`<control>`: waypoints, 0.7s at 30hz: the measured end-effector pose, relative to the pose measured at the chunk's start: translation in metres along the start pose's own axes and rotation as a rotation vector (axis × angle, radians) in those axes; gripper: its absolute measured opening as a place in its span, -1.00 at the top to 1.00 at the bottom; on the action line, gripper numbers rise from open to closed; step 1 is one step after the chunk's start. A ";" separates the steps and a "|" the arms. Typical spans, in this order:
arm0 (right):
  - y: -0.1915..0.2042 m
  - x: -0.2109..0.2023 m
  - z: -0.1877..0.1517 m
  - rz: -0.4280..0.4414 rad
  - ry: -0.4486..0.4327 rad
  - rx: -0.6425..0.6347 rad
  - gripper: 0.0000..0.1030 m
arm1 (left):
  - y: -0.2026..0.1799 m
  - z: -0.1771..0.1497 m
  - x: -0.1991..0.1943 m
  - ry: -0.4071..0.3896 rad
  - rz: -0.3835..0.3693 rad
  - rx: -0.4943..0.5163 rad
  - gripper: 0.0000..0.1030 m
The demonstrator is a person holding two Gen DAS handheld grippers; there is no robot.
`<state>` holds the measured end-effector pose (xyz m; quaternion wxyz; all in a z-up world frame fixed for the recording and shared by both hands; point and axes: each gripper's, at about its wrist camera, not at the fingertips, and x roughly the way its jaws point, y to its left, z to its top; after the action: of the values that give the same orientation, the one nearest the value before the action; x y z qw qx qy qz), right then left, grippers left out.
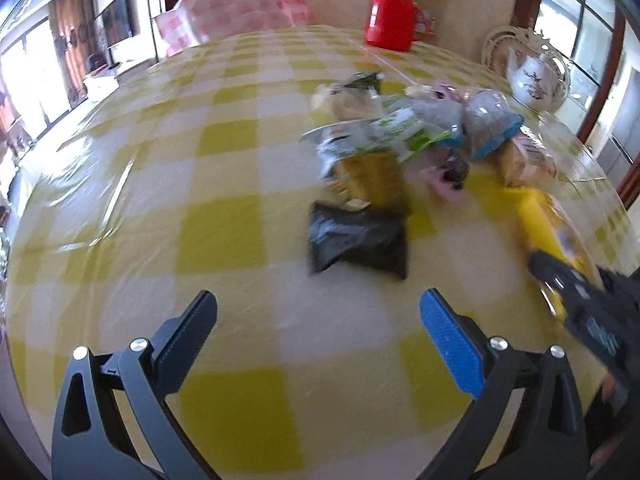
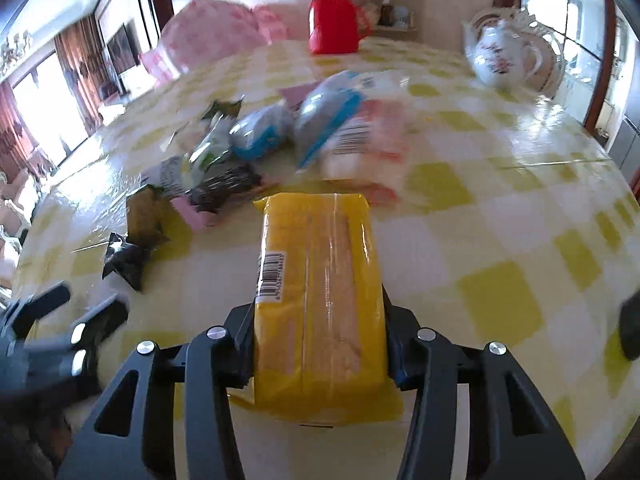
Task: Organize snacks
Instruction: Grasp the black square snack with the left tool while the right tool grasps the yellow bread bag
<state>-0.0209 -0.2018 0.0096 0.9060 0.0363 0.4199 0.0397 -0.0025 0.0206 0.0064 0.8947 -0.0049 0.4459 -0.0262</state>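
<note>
Now, table: a rounded table (image 1: 224,216) under a yellow-and-white checked cloth with a glossy clear cover.
Landmark: the snack pile (image 1: 400,136) lies toward the far right of the cloth, a blurred heap of mixed wrappers.
Black packet: a small black packet (image 1: 358,242) lies alone on the near side of the pile, close to it.
Yellow pack: a long yellow biscuit pack (image 2: 320,292) with a barcode label lies just on the near side of the pile, its far end close to the wrappers.
Right gripper: the right gripper (image 2: 320,316) is clamped on the near half of the yellow pack, both pads pressed to its long sides.
Left gripper: the left gripper (image 1: 318,332) stands wide and bare, on the near side of the pile, over bare cloth.
Behind the pile: a red flask (image 1: 390,12) and a white teapot (image 1: 534,78) stand near the far edge.
Room: a pink checked bundle (image 1: 232,8) beyond the table, windows left and right.
Free space: cloth left of the pile is bare out to the rim.
</note>
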 end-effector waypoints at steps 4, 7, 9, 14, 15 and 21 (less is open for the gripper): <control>-0.032 -0.024 -0.009 0.044 -0.050 0.070 0.06 | -0.023 0.017 0.019 0.016 0.007 0.049 -0.72; -0.048 -0.035 -0.018 0.091 -0.064 0.129 0.06 | -0.029 0.022 0.020 -0.001 0.021 0.081 -0.04; -0.053 -0.041 -0.024 0.103 -0.082 0.143 0.06 | -0.028 0.019 0.016 -0.010 0.006 0.095 0.09; -0.053 -0.049 -0.039 0.144 -0.090 0.163 0.06 | -0.007 -0.001 -0.010 -0.070 -0.036 0.035 0.23; -0.052 -0.051 -0.040 0.150 -0.093 0.161 0.06 | -0.005 -0.004 -0.015 -0.077 -0.036 0.029 0.23; -0.033 -0.060 -0.049 0.187 -0.092 0.125 0.06 | -0.001 -0.026 -0.053 -0.144 -0.023 0.033 0.23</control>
<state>-0.0961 -0.2395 0.0202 0.9126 0.1336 0.3742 0.0962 -0.0552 0.0232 0.0327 0.9241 0.0028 0.3797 -0.0432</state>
